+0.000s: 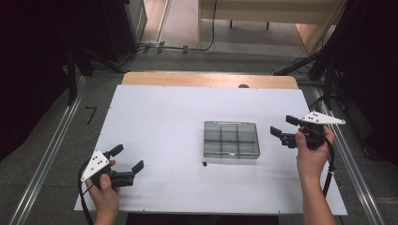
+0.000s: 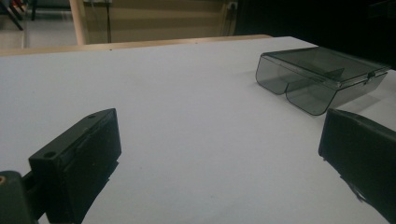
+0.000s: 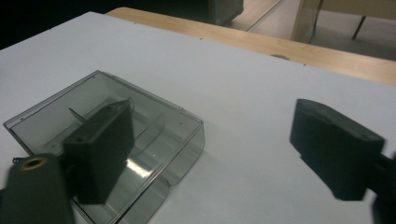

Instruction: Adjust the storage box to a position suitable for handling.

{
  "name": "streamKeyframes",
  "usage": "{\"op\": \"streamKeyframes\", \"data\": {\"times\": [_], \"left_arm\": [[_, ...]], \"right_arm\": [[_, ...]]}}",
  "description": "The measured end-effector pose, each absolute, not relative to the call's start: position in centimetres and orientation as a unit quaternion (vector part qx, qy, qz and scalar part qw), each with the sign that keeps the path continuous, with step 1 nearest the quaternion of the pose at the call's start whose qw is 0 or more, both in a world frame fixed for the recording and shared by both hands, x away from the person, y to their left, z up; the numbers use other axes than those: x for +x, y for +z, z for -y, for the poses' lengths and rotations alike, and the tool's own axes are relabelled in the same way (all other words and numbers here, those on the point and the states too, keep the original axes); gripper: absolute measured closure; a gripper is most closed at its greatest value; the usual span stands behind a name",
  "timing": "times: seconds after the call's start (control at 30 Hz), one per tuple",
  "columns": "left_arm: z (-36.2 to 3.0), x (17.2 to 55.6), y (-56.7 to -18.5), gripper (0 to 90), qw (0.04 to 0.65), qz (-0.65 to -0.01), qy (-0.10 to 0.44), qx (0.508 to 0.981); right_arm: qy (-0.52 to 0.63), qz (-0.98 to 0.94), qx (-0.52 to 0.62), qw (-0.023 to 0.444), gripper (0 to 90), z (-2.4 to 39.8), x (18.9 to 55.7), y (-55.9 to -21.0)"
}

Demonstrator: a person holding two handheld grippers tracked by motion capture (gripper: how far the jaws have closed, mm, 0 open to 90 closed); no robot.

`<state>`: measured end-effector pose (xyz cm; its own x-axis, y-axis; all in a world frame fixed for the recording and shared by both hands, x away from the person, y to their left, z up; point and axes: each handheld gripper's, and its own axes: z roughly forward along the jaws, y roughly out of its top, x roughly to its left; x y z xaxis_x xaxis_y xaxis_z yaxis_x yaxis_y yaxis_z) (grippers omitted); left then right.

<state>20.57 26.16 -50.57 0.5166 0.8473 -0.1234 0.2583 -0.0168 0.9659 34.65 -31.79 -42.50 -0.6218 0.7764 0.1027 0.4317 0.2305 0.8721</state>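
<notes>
Right tool (image 1: 281, 126) beside lidded box (image 1: 231, 139)

What we could not make out
A tiny dark speck (image 1: 205, 164) near the box (image 1: 231, 139) was too small for us to identify; the right gripper (image 3: 210, 154) view showed its jaws blurred.

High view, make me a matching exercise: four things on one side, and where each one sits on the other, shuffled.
Things:
1. clear divided box
2. small dark bit
3. left tool
4. right tool

Places:
A. near left corner of the white board
B. just off the box's right side
C. middle of the board
D. on the board by the box's near left corner

Pairs: 1-C, 2-D, 3-A, 4-B
</notes>
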Motion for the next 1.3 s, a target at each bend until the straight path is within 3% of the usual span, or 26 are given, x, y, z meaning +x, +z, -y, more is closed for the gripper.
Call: {"op": "streamKeyframes", "data": {"times": [0.47, 0.7, 1.3], "left_arm": [[-26.2, 20.6, -50.6, 0.0, 0.564, -0.416, 0.258, 0.665], [-26.3, 20.7, -50.6, 0.0, 0.565, -0.417, 0.255, 0.664], [-26.2, 20.7, -50.6, 0.0, 0.564, -0.416, 0.254, 0.666]], "right_arm": [[0.388, -0.781, 0.467, 0.148, 60.6, 29.7, 37.0, -45.0], [0.359, -0.799, 0.466, 0.126, 86.1, 29.3, 37.4, -46.4], [0.360, -0.813, 0.453, 0.067, 87.9, 27.6, 38.0, -48.8]]}}
